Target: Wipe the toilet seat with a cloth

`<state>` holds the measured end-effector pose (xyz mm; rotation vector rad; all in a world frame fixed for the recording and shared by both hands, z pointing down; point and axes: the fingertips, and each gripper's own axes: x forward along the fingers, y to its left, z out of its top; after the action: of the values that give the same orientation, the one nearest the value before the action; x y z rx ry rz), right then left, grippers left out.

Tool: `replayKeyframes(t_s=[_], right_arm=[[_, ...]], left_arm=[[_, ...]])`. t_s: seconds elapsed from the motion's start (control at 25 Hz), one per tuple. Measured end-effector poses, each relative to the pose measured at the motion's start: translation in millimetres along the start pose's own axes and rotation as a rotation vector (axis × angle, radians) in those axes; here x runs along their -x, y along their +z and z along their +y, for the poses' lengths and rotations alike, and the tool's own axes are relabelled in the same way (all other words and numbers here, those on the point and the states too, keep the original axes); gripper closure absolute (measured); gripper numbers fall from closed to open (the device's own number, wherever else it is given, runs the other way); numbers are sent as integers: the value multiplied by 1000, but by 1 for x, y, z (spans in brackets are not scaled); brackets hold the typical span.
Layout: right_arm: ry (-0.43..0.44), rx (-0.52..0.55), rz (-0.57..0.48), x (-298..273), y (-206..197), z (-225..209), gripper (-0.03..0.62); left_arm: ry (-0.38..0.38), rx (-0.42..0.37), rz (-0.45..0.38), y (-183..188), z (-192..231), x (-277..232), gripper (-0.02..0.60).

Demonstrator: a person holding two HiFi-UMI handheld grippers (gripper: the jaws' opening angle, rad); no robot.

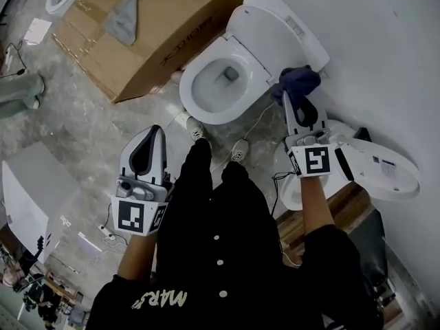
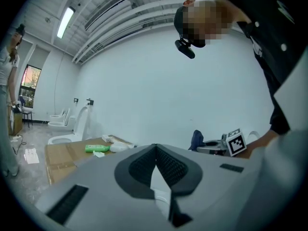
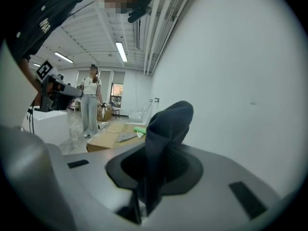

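Gripping dark cloth [image 1: 297, 81] in right gripper [image 1: 291, 100], left gripper [image 1: 155, 130] closed, empty

The person's black top [image 1: 220, 253] carries pale letters near its hem, upside down in the head view, that read "MARS". The cardboard box [image 1: 165, 26] has dark print along one side, too small to read.

Dark cloth [image 3: 166, 129], seemingly tight between the jaws
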<state>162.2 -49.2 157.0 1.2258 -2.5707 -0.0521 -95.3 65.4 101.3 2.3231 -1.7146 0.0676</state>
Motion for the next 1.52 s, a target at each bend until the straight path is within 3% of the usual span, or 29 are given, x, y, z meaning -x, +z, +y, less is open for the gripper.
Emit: replayKeyframes(t_s=[0.32, 0.48, 0.72, 1.52], right_arm=[[53, 82, 87, -62, -65, 11, 526], [85, 98, 127, -91, -97, 19, 526], [97, 124, 199, -131, -144, 27, 526], [199, 458, 451, -230, -337, 41, 526]], left_arm=[[-53, 41, 68, -55, 9, -19, 571], [-45, 79, 113, -86, 14, -30, 571], [-75, 114, 122, -116, 18, -46, 571], [-34, 188, 158, -217, 55, -80, 571]])
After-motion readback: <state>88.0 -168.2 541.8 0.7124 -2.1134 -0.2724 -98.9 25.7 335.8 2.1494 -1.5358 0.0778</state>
